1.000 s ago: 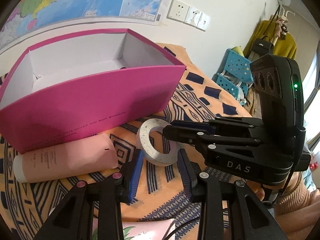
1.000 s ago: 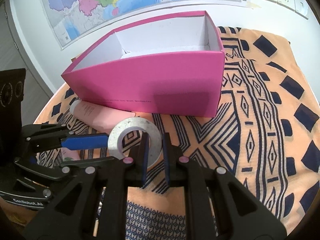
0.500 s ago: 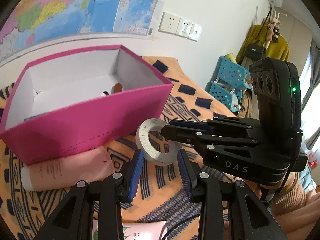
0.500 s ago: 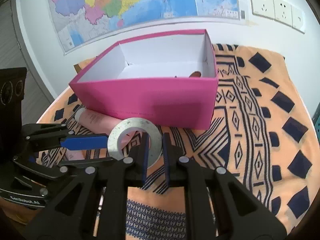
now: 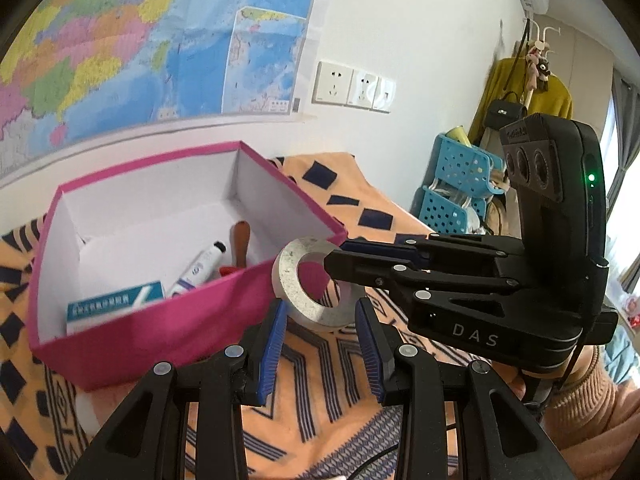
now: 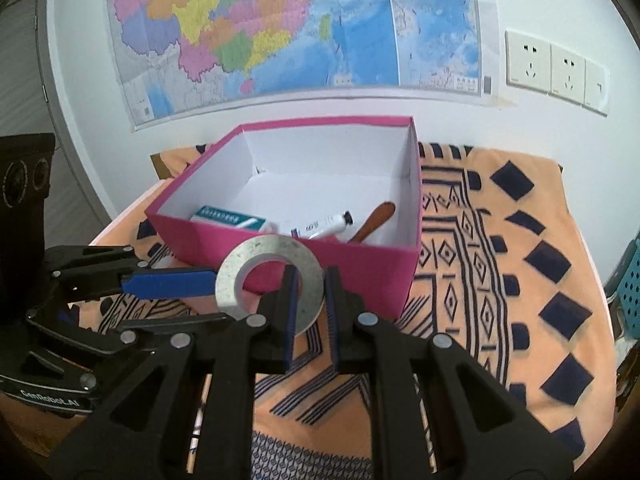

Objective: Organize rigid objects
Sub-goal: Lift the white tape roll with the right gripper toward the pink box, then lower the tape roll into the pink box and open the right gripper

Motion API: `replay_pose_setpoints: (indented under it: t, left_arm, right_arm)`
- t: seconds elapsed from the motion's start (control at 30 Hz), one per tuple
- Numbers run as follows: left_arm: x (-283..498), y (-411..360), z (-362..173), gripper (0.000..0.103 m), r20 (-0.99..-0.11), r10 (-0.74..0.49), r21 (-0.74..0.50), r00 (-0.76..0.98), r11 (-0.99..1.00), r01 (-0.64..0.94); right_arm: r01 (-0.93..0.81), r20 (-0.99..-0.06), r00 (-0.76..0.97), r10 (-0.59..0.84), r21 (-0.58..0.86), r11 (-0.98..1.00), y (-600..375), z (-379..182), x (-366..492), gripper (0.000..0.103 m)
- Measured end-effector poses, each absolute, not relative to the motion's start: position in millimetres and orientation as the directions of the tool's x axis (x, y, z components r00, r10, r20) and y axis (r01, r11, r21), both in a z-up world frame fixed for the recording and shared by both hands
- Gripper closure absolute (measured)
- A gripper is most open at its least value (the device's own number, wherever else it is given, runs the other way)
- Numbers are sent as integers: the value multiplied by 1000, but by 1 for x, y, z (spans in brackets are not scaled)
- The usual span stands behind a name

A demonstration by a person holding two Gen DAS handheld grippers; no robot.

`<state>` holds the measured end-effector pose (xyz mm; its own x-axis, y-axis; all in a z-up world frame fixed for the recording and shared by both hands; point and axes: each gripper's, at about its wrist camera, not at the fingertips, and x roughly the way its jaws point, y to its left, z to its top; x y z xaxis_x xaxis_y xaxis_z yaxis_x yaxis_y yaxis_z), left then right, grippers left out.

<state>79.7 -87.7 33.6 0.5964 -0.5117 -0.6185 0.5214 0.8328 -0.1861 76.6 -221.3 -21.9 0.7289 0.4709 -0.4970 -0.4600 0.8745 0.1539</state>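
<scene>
Metal ring (image 6: 269,284) stood on edge, flat face toward the right wrist camera, its hole axis running roughly along that camera's line of sight; a ring has no clear long axis. In the left wrist view the ring (image 5: 316,288) sat at frame centre, tilted, face turned to the lower left. Surface dull grey, speckled, wide flat band around a round hole, with visible thickness at the rim.

Right gripper (image 6: 310,300) had its blue-padded fingers drawn narrow, clamped on the ring's lower right band. From the left wrist view the same gripper (image 5: 340,256) reached in from the right of frame, its tips at the ring's hole.

Left gripper (image 5: 320,344) had fingers spread wide, nothing between them; the ring was just above and beyond its tips. Whether a pad touched the ring I could not tell.

Ring was held in the air in front of the near wall of the pink box (image 6: 360,264), at about rim height, centre of frame. Box interior white; it held a blue-and-white carton (image 6: 230,218), a white tube (image 6: 326,224) and a brown wooden spoon (image 6: 376,220). Box sat on an orange patterned cloth (image 6: 500,280). A wall map (image 6: 280,20) filled the top of the frame.
</scene>
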Motion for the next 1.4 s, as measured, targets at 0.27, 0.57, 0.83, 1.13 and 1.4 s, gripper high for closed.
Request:
replay_pose_setpoints:
  t: [0.27,0.57,0.83,1.13,1.4]
  left_arm:
    - [94,-92,40,67,-610,-503,-166,613,837,522]
    - [106,-91,45,67,-609,-496,-161,619,841,516]
    - [125,-90,44,67,-622,-497,-186,605,844,503]
    - [145,-90,37,67,-642,-468,-185,607,863,469]
    - [160,-88,25,69,-671,-456,-199,585,871,450]
  right_arm:
    - [-455,-481,741,469,155,877,-226,-11,90,88]
    - [-454,-475,746,467,151,878,-226,-4,103,88]
    - [-451,-484,739,468,160,878,-225,-2,120,88]
    - [-432,-509,733,451,164,887,-220,-6,144,88]
    - [-418,-546,723,423,142,897,-213,-13,161,88]
